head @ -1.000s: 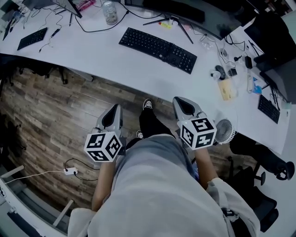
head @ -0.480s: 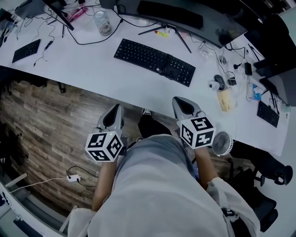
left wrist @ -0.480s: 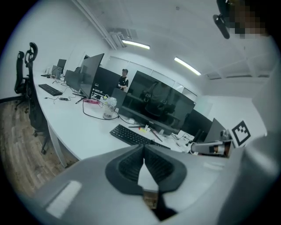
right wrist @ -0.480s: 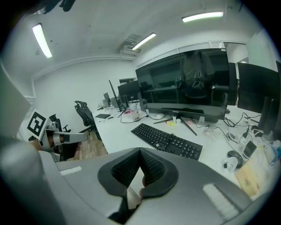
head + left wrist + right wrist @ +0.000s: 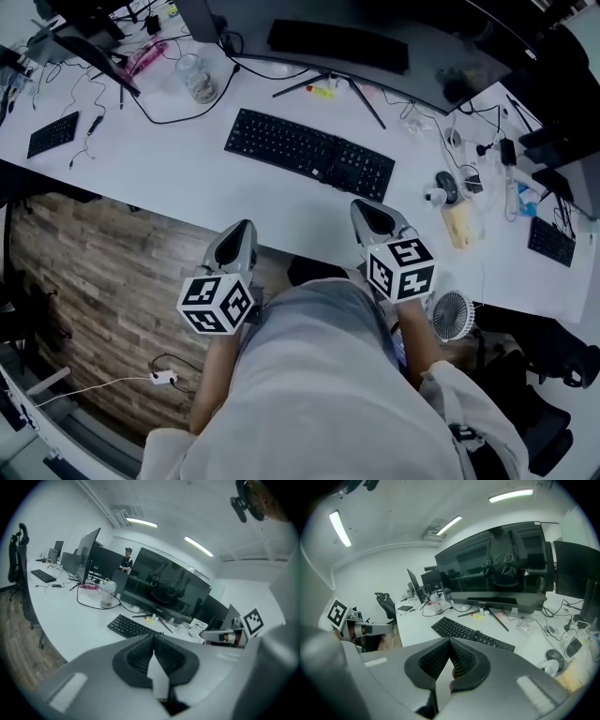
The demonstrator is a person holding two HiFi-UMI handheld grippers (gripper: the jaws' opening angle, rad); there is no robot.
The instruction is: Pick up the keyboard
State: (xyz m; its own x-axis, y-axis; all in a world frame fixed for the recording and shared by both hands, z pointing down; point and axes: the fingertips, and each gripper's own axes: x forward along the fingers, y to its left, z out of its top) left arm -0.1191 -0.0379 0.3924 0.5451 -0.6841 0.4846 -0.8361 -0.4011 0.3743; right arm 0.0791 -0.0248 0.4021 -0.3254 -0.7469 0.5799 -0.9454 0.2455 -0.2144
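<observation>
A long black keyboard [image 5: 308,154] lies slantwise on the white desk [image 5: 169,164], in front of a wide dark monitor [image 5: 375,47]; it also shows as the keyboard [image 5: 129,626] and the keyboard [image 5: 471,634] in the gripper views. My left gripper [image 5: 237,236] hovers at the desk's near edge, short of the keyboard's left end, jaws shut and empty. My right gripper [image 5: 370,214] hangs just over the desk edge below the keyboard's right end, also shut with nothing in it.
A clear jar [image 5: 195,78] and black cables lie left of the monitor stand. A mouse [image 5: 447,186], a tan pad [image 5: 458,220] and a small white fan [image 5: 451,315] sit to the right. A second small keyboard [image 5: 52,134] lies far left.
Both grippers and the camera have moved forward toward the desk; the keyboard now sits nearer to both. The jaws stay shut.
</observation>
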